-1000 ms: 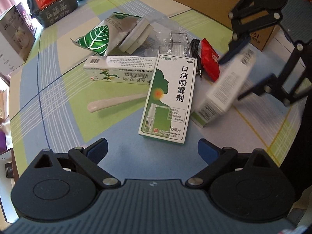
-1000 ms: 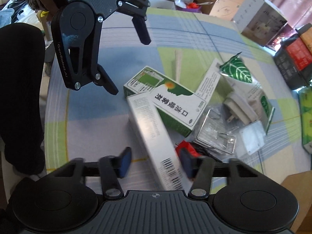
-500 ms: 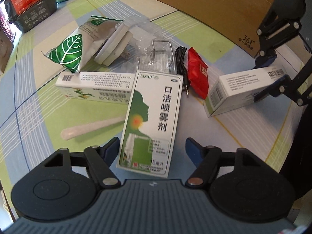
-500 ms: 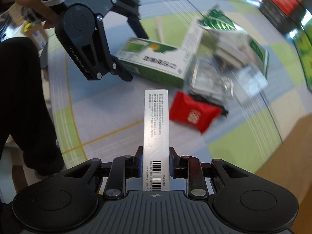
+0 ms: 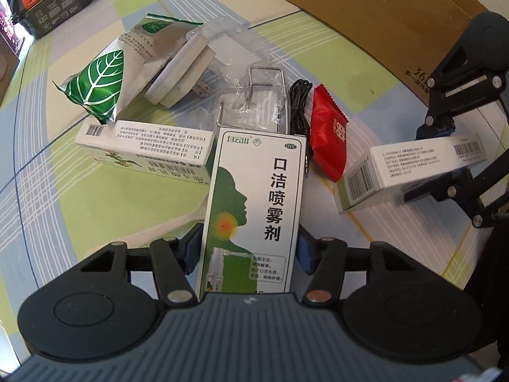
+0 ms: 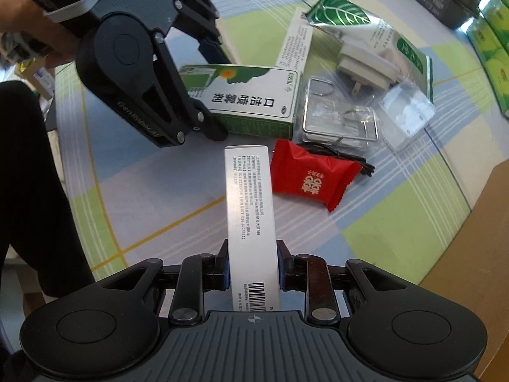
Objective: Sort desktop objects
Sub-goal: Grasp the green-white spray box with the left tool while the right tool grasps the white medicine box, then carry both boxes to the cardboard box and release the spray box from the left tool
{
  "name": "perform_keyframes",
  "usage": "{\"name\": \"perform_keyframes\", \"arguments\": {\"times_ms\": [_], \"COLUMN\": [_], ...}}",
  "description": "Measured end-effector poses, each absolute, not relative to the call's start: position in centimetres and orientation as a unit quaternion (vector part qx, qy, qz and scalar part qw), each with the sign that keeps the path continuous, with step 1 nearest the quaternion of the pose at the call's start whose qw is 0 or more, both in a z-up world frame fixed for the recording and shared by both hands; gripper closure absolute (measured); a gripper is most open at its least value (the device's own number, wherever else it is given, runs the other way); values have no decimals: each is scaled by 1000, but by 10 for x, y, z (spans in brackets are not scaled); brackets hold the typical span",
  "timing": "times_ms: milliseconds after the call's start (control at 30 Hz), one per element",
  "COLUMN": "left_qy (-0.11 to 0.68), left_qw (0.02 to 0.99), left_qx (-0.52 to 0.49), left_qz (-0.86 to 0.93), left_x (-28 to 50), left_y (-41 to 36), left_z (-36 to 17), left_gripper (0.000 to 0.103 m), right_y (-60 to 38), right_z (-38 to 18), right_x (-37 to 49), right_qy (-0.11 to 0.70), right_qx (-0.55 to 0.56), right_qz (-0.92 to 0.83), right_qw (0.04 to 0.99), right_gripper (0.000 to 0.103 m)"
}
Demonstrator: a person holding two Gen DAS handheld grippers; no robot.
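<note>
- Since the earlier frames, the left gripper has been brought forward, so that the green spray box, which lay ahead of its spread fingers, is now flanked by both blue pads.
- The pads are seen at the box's two long sides; whether they press on it cannot be told from either view.
- The spray box lies flat on the checked tablecloth, its printed face up.
- The right gripper is clenched on a white barcode box, gripped at its near end by both fingers, where one second ago that box was blurred between half-open fingers.
- In the left view, the barcode box is seen to the right of the spray box, apart from it.
- A red sachet lies just beside the barcode box, with a black cable next to it.
- Behind the spray box, a second carton, a clear plastic case, a white plug adapter and a leaf-printed pouch are piled close together.
- A cardboard box stands at the table's far edge.
</note>
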State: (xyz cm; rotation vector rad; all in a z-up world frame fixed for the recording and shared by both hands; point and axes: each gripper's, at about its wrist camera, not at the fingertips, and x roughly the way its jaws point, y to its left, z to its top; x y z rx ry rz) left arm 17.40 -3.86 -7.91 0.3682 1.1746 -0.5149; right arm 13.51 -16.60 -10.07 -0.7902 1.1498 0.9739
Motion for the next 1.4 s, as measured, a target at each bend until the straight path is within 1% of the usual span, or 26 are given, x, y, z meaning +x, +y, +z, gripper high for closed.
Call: {"name": "perform_keyframes", "arguments": {"times_ms": [167, 367, 567, 767, 967, 1200, 1400], "left_qy": [551, 556, 556, 549, 534, 516, 508], "left_qw": [790, 790, 796, 809, 818, 826, 826], "left_qx": [157, 153, 144, 119, 117, 113, 96], "left_qz": [-218, -208, -192, -173, -179, -197, -223], "left_x": [172, 164, 155, 151, 148, 149, 156], "left_y": [-38, -37, -39, -47, -76, -132, -189], "left_z": [-78, -67, -44, -5, 34, 74, 95], "left_gripper": [51, 51, 51, 51, 51, 51, 51], "right_y": [-165, -169, -177, -195, -223, -271, -320], "right_z": [-98, -76, -46, 1, 48, 93, 112], "right_x": [128, 120, 117, 118, 116, 120, 132], "right_qy": [500, 494, 487, 484, 476, 468, 472], "right_qx": [-358, -346, -328, -286, -263, -238, -206], "right_qz": [422, 418, 396, 356, 325, 279, 239], "right_qw": [666, 680, 706, 746, 774, 804, 823], "right_gripper": [81, 81, 81, 81, 81, 81, 81]}}
